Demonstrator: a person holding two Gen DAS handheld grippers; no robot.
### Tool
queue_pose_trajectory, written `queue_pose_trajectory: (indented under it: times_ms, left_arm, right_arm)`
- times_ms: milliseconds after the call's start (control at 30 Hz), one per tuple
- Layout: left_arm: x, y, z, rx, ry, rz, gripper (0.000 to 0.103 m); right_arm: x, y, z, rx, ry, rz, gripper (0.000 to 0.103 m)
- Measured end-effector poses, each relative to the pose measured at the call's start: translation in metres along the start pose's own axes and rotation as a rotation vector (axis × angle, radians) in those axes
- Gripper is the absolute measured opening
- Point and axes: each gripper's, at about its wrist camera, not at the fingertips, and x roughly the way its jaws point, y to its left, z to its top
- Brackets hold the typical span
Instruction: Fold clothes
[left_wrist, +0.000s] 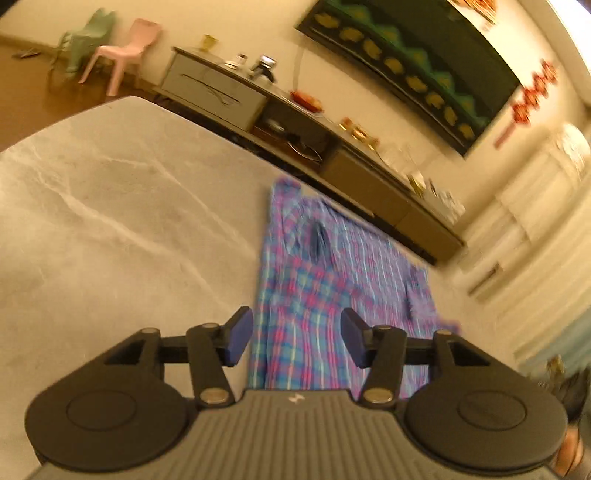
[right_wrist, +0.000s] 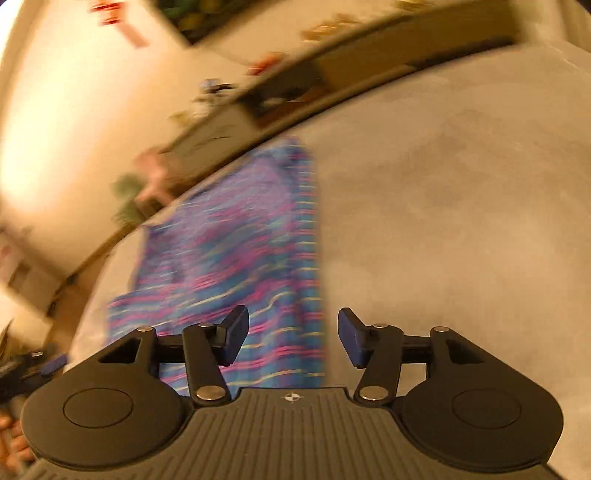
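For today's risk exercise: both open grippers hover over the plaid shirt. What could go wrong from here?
The shirt reaches the table's far edge, so a careless pull might drag it off. The left gripper and right gripper are open over layered cloth and may pinch too many layers. Blurred views suggest fast motion, risking a missed grasp.

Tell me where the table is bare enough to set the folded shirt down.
Bare table spreads left of the shirt in the left wrist view, and right of it in the right wrist view. The shirt fills the middle strip, reaching the far edge by the sideboard.
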Motion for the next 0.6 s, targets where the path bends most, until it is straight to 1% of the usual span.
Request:
queue_pose_trajectory:
  times_ms: [100, 133, 167, 200, 233, 267, 300, 400, 433, 500, 533, 567, 600]
  left_arm:
    - [0.008, -0.026, -0.015, 0.180, 0.027, -0.053, 0.050]
    - [0.014, -0.032, -0.022, 0.229, 0.055, -0.049, 0.050]
    - [0.021, -0.038, -0.028, 0.276, 0.086, -0.042, 0.046]
    - [0.031, -0.038, -0.034, 0.300, 0.131, 0.006, 0.042]
    - [0.036, -0.035, -0.036, 0.306, 0.143, 0.047, 0.038]
    - [0.041, -0.031, -0.038, 0.310, 0.150, 0.085, 0.026]
    - [0.045, -0.027, -0.040, 0.314, 0.157, 0.124, 0.021]
    - [0.043, -0.028, -0.040, 0.364, 0.141, 0.195, 0.021]
    - [0.039, -0.028, -0.040, 0.372, 0.123, 0.211, 0.021]
    - [0.019, -0.040, -0.042, 0.408, 0.041, 0.154, 0.024]
    - [0.007, -0.049, -0.046, 0.446, 0.005, 0.088, 0.026]
    - [-0.006, -0.058, -0.051, 0.486, -0.030, 0.017, 0.030]
    - [-0.011, -0.065, -0.056, 0.528, -0.034, -0.024, 0.038]
  right_arm:
    - [0.006, 0.026, -0.005, -0.166, 0.025, 0.023, 0.058]
    - [0.012, 0.036, -0.009, -0.224, 0.050, 0.031, 0.058]
    - [0.018, 0.043, -0.013, -0.278, 0.076, 0.022, 0.058]
    - [0.025, 0.047, -0.020, -0.331, 0.102, -0.005, 0.057]
    - [0.031, 0.051, -0.026, -0.384, 0.128, -0.032, 0.056]
    - [0.037, 0.056, -0.032, -0.437, 0.154, -0.058, 0.056]
    - [0.040, 0.058, -0.035, -0.474, 0.164, -0.085, 0.054]
    - [0.038, 0.057, -0.036, -0.537, 0.143, -0.163, 0.054]
    - [0.038, 0.055, -0.035, -0.545, 0.138, -0.176, 0.054]
    - [0.032, 0.053, -0.032, -0.544, 0.114, -0.199, 0.054]
    - [0.025, 0.054, -0.030, -0.547, 0.088, -0.201, 0.054]
    - [0.016, 0.057, -0.029, -0.553, 0.062, -0.175, 0.054]
    - [0.005, 0.062, -0.031, -0.561, 0.046, -0.135, 0.054]
